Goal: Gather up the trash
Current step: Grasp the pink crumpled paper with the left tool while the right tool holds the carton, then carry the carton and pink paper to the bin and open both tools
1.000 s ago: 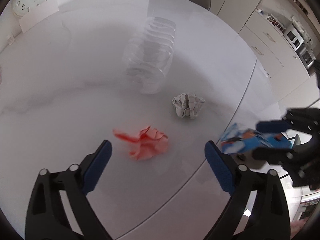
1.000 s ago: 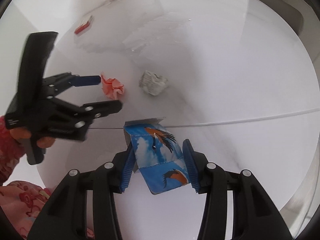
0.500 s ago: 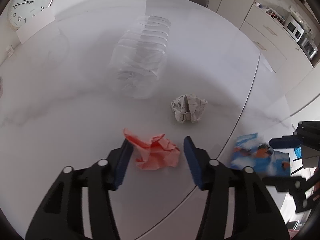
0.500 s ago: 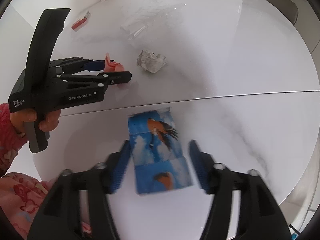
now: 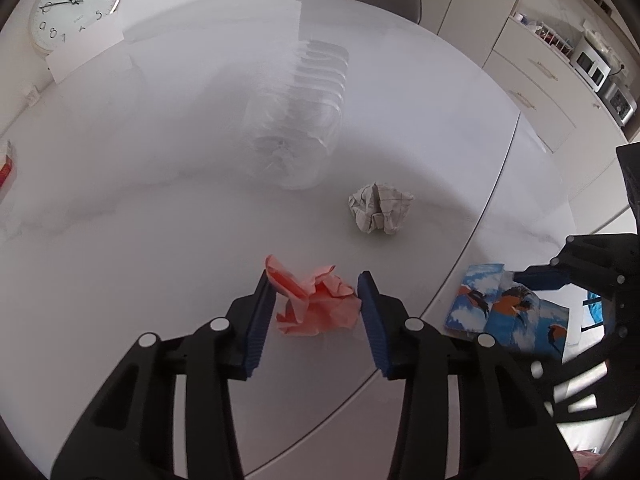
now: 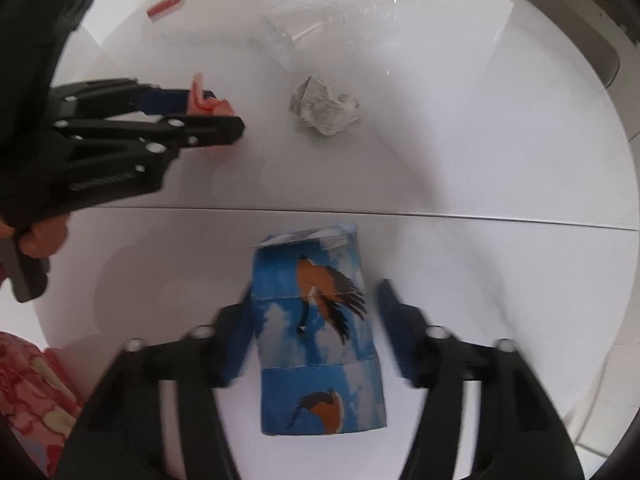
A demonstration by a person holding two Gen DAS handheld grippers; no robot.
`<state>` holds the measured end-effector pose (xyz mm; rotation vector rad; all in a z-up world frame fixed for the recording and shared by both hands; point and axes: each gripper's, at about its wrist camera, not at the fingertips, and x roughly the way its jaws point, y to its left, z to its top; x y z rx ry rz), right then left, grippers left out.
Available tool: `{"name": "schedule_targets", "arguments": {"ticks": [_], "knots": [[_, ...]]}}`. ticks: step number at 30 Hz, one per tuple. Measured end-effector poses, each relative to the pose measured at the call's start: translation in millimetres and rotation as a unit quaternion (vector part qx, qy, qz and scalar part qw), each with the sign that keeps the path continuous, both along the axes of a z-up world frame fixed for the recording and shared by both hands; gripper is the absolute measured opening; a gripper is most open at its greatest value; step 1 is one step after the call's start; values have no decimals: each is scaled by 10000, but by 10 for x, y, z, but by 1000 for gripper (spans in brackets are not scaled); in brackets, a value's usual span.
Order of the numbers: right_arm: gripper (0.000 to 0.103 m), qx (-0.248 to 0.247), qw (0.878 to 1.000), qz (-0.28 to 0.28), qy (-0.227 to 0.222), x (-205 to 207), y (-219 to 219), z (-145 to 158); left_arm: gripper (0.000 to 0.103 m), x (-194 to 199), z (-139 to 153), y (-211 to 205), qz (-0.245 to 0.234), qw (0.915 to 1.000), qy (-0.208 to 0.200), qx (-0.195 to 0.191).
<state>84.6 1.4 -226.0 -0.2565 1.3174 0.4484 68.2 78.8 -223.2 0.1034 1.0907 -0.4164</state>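
Wall clock (image 5: 76, 2) only in left view.

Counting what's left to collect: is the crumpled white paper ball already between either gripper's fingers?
No, the white paper ball lies alone on the table, beyond the left gripper straddling the pink paper.

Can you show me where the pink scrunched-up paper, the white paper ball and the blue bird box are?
Crumpled pink paper (image 5: 320, 308): left wrist view, its creased middle.
Crumpled white paper ball (image 5: 379, 207): left wrist view, its centre.
Flattened blue carton with bird pictures (image 6: 316, 320): right wrist view, its middle panel.
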Motion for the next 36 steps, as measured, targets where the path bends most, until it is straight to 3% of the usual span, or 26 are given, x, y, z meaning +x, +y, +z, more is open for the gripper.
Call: {"name": "schedule_targets", "arguments": {"ticks": [11,19,29,36], "knots": [[50,153,9974,-616,-352,-201,-254,306,41,-283,461,-193,-131,9998,-175,5],[50,302,9865,-1466,-660,-849,-970,482,41,-732,728,-947,-915,9955,-195,-157],[50,255,9528,-2981,-515,-1808,-2288,178,41,-1371,784,-2314,-2365,9713,14,-240],[51,291,9371,-3476,-159,-2115,-2821,-271,41,-1699,658,-2897,-2892,9572,149,4]]}}
